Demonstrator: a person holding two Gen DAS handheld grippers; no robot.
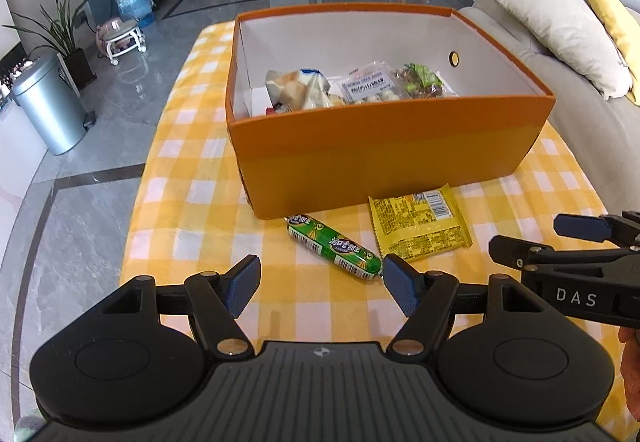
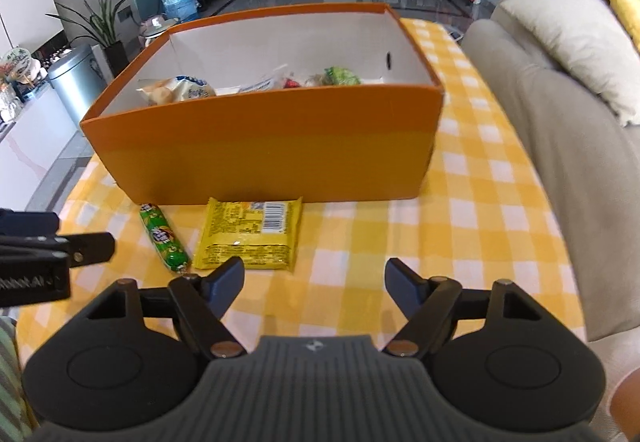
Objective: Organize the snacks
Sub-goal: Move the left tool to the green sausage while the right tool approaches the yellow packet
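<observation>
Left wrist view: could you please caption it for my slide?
Open left gripper above a green sausage before the orange box.

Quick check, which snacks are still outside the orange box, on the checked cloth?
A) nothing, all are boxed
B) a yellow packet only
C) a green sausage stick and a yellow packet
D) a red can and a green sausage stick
C: the green sausage stick and the yellow packet lie side by side on the checked cloth, just in front of the orange box.

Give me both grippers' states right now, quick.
Left gripper: open, holding nothing, just short of the green sausage.
Right gripper: open, empty, near the yellow packet.
</observation>
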